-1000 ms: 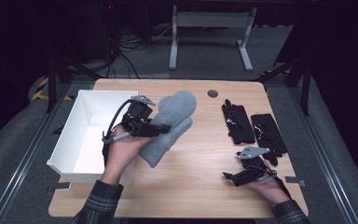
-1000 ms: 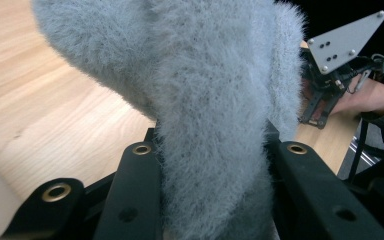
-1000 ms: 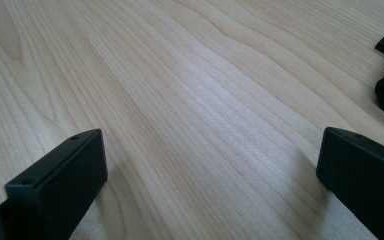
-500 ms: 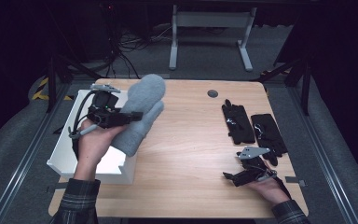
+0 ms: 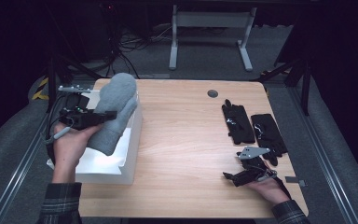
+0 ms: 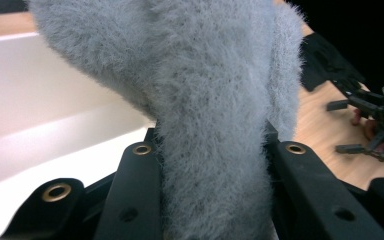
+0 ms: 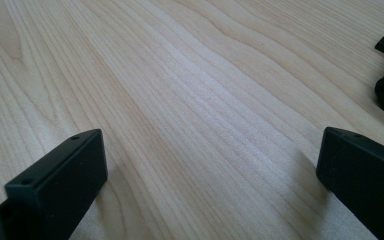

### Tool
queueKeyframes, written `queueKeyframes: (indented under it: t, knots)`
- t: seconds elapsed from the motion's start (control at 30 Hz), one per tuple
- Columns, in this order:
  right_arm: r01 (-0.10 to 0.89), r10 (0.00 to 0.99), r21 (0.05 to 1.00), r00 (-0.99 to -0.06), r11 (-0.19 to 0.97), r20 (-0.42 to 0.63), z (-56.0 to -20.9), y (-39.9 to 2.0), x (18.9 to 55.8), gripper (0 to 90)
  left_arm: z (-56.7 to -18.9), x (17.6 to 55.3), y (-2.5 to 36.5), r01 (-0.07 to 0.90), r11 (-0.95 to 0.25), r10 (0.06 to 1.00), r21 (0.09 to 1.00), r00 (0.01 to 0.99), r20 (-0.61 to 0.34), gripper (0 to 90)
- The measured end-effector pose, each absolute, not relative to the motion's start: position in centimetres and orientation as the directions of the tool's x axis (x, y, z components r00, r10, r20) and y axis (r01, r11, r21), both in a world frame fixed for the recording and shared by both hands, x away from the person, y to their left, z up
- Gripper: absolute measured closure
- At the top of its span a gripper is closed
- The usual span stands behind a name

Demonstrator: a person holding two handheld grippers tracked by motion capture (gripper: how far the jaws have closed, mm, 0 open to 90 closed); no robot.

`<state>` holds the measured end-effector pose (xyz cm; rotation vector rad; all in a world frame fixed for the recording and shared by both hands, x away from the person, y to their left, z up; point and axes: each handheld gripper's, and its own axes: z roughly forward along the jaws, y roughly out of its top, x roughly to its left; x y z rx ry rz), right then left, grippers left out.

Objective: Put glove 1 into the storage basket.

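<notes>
My left gripper (image 5: 103, 115) is clamped on the grey mitten (image 5: 114, 112), held up over the white bin (image 5: 129, 154) at the table's (image 5: 186, 140) left edge. In the left gripper view, fuzz is squeezed btwn both jaws. My right gripper (image 5: 230, 177) rests low on the wood, jaws spread wide w/ nothing btwn them, just beside the black gloves (image 5: 254, 126).

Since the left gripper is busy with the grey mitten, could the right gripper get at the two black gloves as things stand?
Probably yes: the right gripper rests open and empty on the table, the black gloves just beyond it, nothing between.
</notes>
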<state>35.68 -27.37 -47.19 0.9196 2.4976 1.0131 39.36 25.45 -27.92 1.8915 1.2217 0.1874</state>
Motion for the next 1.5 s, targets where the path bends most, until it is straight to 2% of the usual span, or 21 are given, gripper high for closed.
queueKeyframes:
  t: [0.23,0.97,1.13,1.27,1.3,1.33,1.5]
  knots:
    - [0.451,0.657,0.704,-0.753,0.548,-0.029,-47.2,-27.4,35.7,0.1,-30.5,39.4,27.2,0.722,-0.103,0.836,0.684,0.435,-0.334,68.7]
    - [0.452,0.658,0.704,-0.753,0.548,-0.029,-47.2,-27.4,35.7,0.2,-40.0,42.8,28.0,0.866,-0.051,0.9,0.497,0.255,-0.353,67.1]
    - [0.451,0.657,0.704,-0.753,0.548,-0.03,-47.2,-27.4,35.7,0.1,-40.9,43.2,27.8,0.88,-0.089,0.912,0.466,0.261,-0.317,58.3]
    - [0.452,0.657,0.704,-0.753,0.548,-0.029,-47.2,-27.4,35.7,0.2,-41.3,43.3,27.8,0.884,-0.103,0.92,0.456,0.259,-0.295,47.2]
    - [0.451,0.657,0.704,-0.753,0.548,-0.029,-47.2,-27.4,35.7,0.1,-41.3,43.4,27.8,0.882,-0.103,0.921,0.46,0.259,-0.29,41.8]
    - [0.451,0.657,0.704,-0.753,0.548,-0.029,-47.2,-27.4,35.7,0.1,-41.2,43.4,27.8,0.879,-0.105,0.923,0.465,0.261,-0.284,41.8]
    - [0.45,0.657,0.704,-0.753,0.548,-0.03,-47.2,-27.4,35.7,0.1,-40.5,43.1,27.9,0.858,-0.091,0.939,0.505,0.243,-0.245,25.8]
